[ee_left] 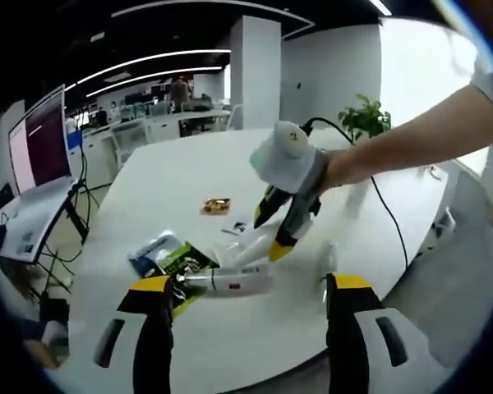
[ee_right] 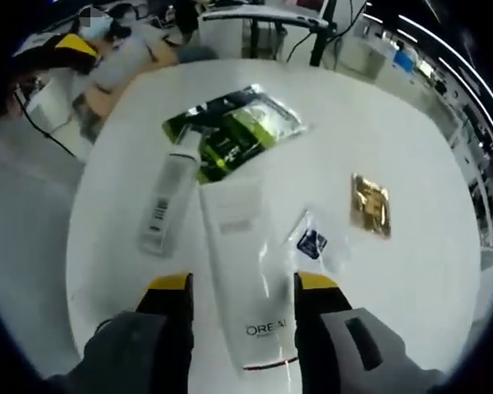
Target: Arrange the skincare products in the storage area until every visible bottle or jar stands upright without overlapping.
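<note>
While both claws hang over the white surface (ee_right: 411,148), the stock reads as follows.

Item, white tube (ee_right: 245,271): lying flat, printed end between the jaws of the right claw (ee_right: 241,297), body running toward 12 o'clock. Jaws spread either side; whether the pads touch it cannot be told.

Item, slimmer white tube (ee_right: 166,201): lying flat just beside the first, at its 10 o'clock, top end against the green sachet (ee_right: 234,131).

Item, gold packet (ee_right: 370,203), at 2 o'clock, well apart. Small clear sachet (ee_right: 314,243) near the first tube.

Left claw (ee_left: 251,305): released, holding nothing, hovering short of the tubes; the right claw (ee_left: 279,226) shows beyond it.

Step judged in hand: closing on the white tube. Next move calls for a firm pinch, then tipping it upright onto its cap end, clear of its neighbour.
</note>
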`<action>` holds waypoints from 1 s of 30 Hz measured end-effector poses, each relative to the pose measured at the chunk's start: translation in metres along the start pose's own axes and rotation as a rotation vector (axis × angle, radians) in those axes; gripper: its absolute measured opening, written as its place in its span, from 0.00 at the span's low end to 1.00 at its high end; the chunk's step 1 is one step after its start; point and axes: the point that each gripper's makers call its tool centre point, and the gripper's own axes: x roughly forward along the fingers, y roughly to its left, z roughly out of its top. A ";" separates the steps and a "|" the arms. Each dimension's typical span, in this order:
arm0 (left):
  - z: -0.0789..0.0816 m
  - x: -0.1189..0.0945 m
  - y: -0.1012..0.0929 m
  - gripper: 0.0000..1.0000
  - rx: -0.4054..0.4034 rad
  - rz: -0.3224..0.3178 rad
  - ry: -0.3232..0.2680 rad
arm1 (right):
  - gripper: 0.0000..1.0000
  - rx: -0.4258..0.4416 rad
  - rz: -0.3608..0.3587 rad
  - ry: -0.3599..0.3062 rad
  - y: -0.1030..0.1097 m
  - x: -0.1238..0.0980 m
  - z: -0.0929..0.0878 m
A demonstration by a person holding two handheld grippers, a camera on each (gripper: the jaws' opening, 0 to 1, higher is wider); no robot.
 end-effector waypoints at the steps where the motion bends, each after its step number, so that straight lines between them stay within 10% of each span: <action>1: 0.000 0.000 0.000 0.68 0.000 0.000 0.001 | 0.47 -0.025 -0.005 0.011 0.000 -0.001 0.002; 17: -0.005 0.003 -0.001 0.68 0.003 -0.009 0.023 | 0.34 -0.086 0.039 0.021 -0.002 0.006 0.013; 30: -0.005 0.003 -0.001 0.68 0.009 -0.007 0.030 | 0.30 -0.063 -0.068 -0.075 -0.003 0.004 0.015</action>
